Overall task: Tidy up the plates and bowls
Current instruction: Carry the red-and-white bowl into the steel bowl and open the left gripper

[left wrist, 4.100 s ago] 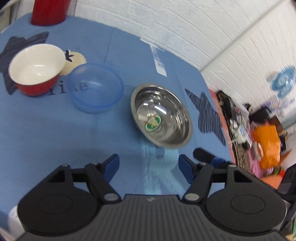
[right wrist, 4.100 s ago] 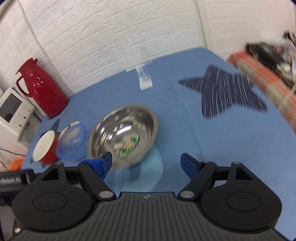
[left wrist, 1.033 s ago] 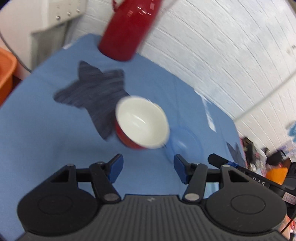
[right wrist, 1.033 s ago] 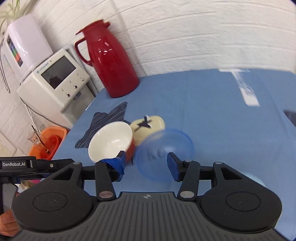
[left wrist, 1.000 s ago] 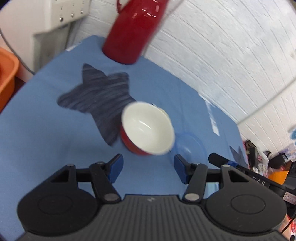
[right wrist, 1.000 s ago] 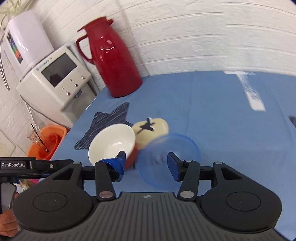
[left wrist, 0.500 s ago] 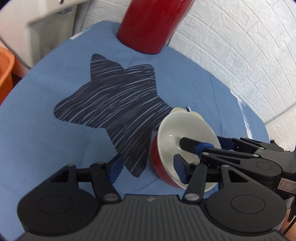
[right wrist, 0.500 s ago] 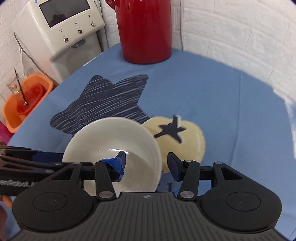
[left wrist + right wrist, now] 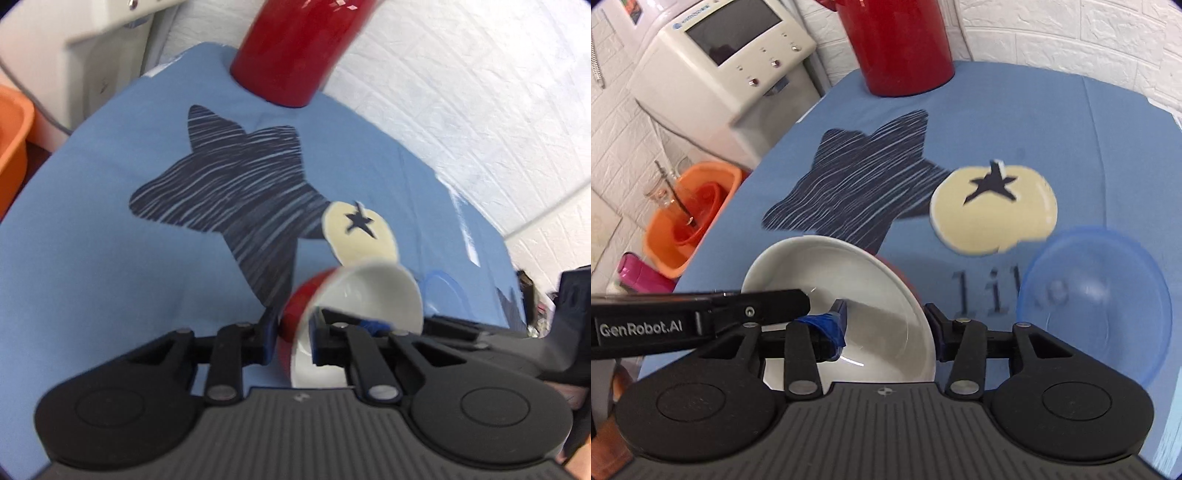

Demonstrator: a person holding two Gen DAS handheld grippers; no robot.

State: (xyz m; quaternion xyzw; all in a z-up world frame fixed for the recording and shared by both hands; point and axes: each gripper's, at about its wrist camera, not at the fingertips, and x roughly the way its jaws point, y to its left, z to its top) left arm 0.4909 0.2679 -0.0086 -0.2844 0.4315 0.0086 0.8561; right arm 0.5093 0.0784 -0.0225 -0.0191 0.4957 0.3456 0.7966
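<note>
A red bowl with a white inside [image 9: 354, 295] sits tilted low in the left wrist view. My left gripper [image 9: 291, 332] is shut on its near rim, one finger on the red outside and one inside. In the right wrist view the same red bowl [image 9: 849, 280] lies just ahead. My right gripper [image 9: 882, 328] is open and straddles the bowl's right rim, its blue-taped finger [image 9: 831, 328] inside. The left gripper's black arm reaches in from the left. A clear blue bowl [image 9: 1097, 295] stands on the blue tablecloth [image 9: 1108, 129] to the right, faint as the blue bowl [image 9: 443, 288] behind the red one.
A red thermos [image 9: 897, 44] stands at the table's far edge, also seen as the thermos [image 9: 295, 48]. Off the left edge are a white appliance [image 9: 727, 55] and an orange bucket [image 9: 687, 218]. The cloth carries a dark star [image 9: 864, 184] and a cream patch [image 9: 993, 210].
My left gripper has shut on the red bowl's rim and the bowl now tilts. My right gripper has come nearer, its taped finger still inside the bowl at the same opening.
</note>
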